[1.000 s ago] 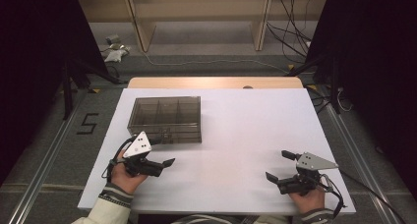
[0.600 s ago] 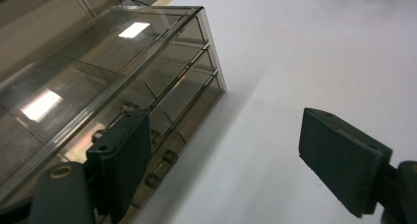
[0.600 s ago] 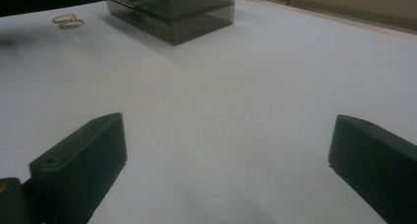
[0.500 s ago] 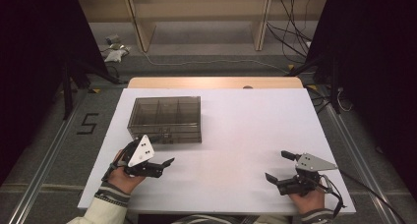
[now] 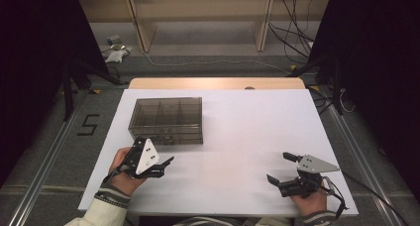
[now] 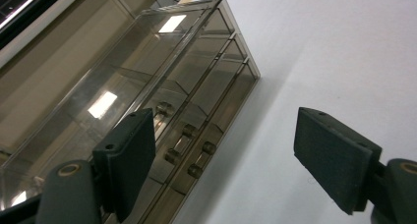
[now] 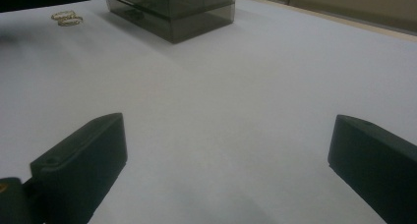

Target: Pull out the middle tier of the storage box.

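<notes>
Left gripper (image 5: 166,162), jaws apart, is hovering just beside the smoky plastic drawer box (image 5: 167,119) sitting left-centre on the white table (image 5: 257,132), right gripper (image 5: 278,169) idling wide open well apart; box probably light, stiff, slick, so grabbing the small front knobs (image 6: 189,150) looks best.

drawer box (image 6: 162,106) cut off at left edge, small rings (image 7: 66,17) blurred

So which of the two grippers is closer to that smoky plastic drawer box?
Left. The left gripper sits just in front of the drawer box; the right gripper is far off to its right.
</notes>
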### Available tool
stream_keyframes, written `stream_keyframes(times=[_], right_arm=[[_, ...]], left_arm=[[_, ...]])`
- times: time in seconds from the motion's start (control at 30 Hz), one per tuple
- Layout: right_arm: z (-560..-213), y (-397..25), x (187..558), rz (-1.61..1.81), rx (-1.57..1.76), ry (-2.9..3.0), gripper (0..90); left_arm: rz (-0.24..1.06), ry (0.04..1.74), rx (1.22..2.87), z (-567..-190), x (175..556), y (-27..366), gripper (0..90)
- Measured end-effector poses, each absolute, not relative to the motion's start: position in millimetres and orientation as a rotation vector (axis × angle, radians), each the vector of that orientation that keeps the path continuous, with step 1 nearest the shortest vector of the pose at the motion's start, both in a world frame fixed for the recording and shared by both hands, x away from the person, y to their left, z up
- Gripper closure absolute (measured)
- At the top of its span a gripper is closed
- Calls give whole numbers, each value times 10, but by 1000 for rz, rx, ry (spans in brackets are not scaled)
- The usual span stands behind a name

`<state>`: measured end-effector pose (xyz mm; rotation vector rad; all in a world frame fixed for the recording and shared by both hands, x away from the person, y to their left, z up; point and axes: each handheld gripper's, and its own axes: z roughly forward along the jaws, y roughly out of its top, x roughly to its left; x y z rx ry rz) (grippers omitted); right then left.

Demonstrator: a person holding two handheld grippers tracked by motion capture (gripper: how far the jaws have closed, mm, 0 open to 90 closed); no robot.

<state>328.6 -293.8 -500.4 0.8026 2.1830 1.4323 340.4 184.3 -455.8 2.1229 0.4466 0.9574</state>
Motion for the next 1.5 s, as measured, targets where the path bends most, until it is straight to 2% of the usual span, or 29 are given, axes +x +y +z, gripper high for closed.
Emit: stream_keyframes(times=[0.07, 0.3, 0.8, 0.97, 1.5], right_arm=[[-5004, -2937, 3285, 1431, 802, 2185, 25], [-5005, -2928, 3280, 1422, 798, 2187, 33], [-5004, -2920, 3267, 1409, 786, 2191, 55], [-5005, -2916, 3268, 1405, 783, 2194, 56], [-5012, -2899, 3274, 1390, 782, 2201, 60]], left_arm=[[964, 445, 2124, -4563, 3403, 1839, 238], [1128, 396, 2171, -4696, 3377, 1751, 273], [1330, 292, 2229, -4843, 3347, 1657, 311], [1423, 251, 2222, -4897, 3324, 1636, 376], [1623, 207, 2223, -5026, 3335, 1552, 435]])
